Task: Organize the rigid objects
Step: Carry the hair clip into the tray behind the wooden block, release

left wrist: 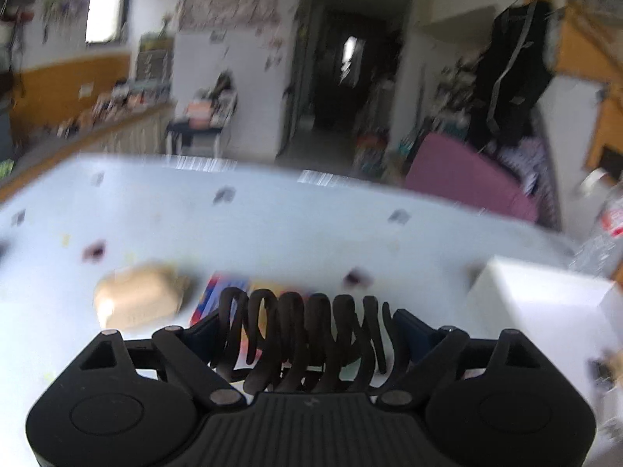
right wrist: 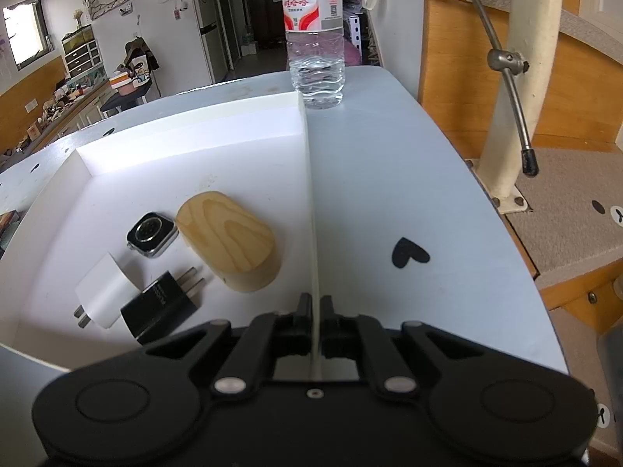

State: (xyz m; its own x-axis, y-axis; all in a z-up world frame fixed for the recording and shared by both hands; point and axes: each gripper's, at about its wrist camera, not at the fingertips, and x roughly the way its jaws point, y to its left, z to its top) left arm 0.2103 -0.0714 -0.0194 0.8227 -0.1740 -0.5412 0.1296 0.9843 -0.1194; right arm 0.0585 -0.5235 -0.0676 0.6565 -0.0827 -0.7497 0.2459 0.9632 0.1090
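Behind my table (right wrist: 389, 179) is a messy room with a dark hallway and a window. My table is pale blue with small dark hearts on it.

My right tongs (right wrist: 316, 307) are pinched tight on the thin side wall of the white tray (right wrist: 163, 148), one finger on each side of the wall. Four things lie inside the tray. One is a wooden block (right wrist: 229, 239) with round ends. Just to its left is a watch face (right wrist: 152, 233) with no strap, and they look like they touch. Nearer to me lie a white plug (right wrist: 103, 292) and a black plug (right wrist: 159, 307), side by side. A water bottle (right wrist: 314, 35) stands on the table, just past the far corner of the tray.

My left tongs (left wrist: 307, 327) are squeezing a black curly thing (left wrist: 303, 334), shaped like a spring, up above the table. That picture is blurry. Below it I can see a tan lump (left wrist: 140, 299) and something flat and colorful (left wrist: 229, 295) lying on the table. I cannot tell what they are. A corner of the white tray is off to the right.
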